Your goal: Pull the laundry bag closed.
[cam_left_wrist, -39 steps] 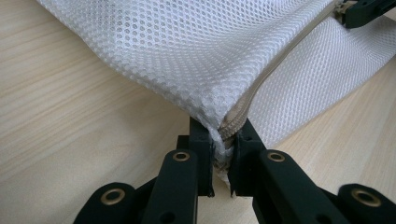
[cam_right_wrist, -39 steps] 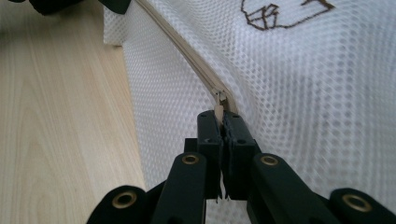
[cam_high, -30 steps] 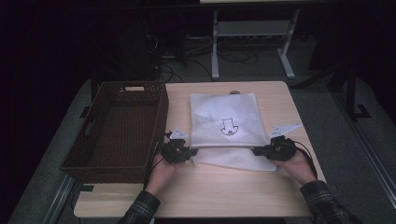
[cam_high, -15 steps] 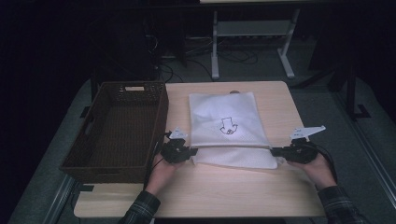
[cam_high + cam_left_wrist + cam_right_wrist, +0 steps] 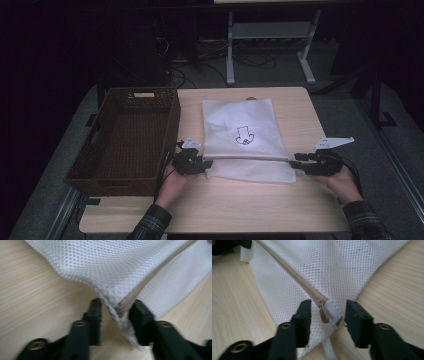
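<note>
High view showed a white mesh bag (image 5: 245,137) lying flat near the middle of the wooden table (image 5: 240,205), printed with a small dark figure, its zipper (image 5: 250,159) running across the near part from nine o'clock to three o'clock. A brown wicker basket (image 5: 125,135) sat just beside the bag at nine o'clock.

At the zipper's nine-o'clock end rested the left gripper (image 5: 206,163), held by a hand in a plaid sleeve (image 5: 150,225). In the left gripper view its jaws had just been opening; they stood spread, with the bag's corner (image 5: 120,312) and the zipper's end between them, one jaw at most brushing the fabric.

At the three-o'clock end sat the right gripper (image 5: 296,159). In the right gripper view its jaws had likewise just been opening and stood apart, with the tan zipper pull (image 5: 324,315) and a white fabric tab (image 5: 334,312) loose between them, neither pad pressing on them.
</note>
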A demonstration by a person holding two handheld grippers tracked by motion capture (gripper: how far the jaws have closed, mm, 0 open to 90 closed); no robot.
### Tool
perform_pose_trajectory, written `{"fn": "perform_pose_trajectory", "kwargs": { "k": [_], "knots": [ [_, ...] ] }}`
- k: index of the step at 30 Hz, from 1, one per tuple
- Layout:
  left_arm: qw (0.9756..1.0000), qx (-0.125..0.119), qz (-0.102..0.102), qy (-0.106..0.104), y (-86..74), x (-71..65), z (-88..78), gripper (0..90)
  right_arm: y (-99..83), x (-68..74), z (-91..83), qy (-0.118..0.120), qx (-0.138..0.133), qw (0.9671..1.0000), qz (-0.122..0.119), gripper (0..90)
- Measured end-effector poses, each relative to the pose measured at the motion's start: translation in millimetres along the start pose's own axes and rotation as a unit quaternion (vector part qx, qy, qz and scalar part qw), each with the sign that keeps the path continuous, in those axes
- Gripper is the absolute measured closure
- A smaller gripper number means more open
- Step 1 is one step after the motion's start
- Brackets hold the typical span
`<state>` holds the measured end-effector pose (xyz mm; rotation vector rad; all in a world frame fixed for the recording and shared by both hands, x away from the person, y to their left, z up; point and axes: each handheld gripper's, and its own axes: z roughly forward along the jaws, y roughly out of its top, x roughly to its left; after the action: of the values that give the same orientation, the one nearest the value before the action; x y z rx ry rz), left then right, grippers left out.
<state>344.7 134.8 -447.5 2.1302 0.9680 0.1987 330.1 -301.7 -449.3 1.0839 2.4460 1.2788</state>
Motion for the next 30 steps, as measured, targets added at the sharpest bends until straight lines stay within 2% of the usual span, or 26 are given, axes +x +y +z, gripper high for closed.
{"fn": "perform_pose_trajectory", "kwargs": {
  "k": [4, 5, 8, 14, 16, 22, 24, 30],
  "knots": [
    [0.9998, 0.0, 0.018, 0.002, -0.5, -3.3, 0.1, 29.4, 0.1, 4.1, 7.1, -0.007, 0.003, 0.9999, -0.009, 30.6],
    [0.9999, 0.002, 0.015, 0.001, -0.2, -3.4, 0.5, 23.5, 0.2, 5.8, 8.7, -0.014, 0.004, 0.9998, -0.012, 27.4],
    [0.9999, 0.003, 0.013, -0.002, 0.0, -3.1, 0.7, 15.6, 1.0, 9.2, 11.7, -0.028, 0.003, 0.9995, -0.017, 19.7],
    [0.9999, -0.003, 0.016, -0.001, -1.2, -6.9, -3.9, 14.1, 3.0, 12.1, 9.8, -0.038, -0.006, 0.9992, -0.013, 14.3],
    [0.9997, -0.004, 0.025, 0.0, -3.3, -13.8, -9.7, 14.1, 2.8, 14.7, 7.8, -0.04, -0.01, 0.9991, -0.011, 14.0],
    [0.9993, -0.007, 0.037, 0.002, -8.8, -24.5, -19.7, 14.1, -2.2, 22.2, 0.6, -0.041, -0.016, 0.999, -0.012, 13.8],
    [0.9992, -0.013, 0.037, -0.004, -13.1, -30.0, -24.7, 14.1, -7.2, 27.9, -4.9, -0.044, -0.017, 0.9988, -0.01, 13.7],
    [0.999, -0.004, 0.042, -0.012, -26.8, -38.9, -28.4, 14.1, -17.3, 37.4, -13.6, -0.045, -0.017, 0.9988, -0.007, 13.7]
  ]
}}
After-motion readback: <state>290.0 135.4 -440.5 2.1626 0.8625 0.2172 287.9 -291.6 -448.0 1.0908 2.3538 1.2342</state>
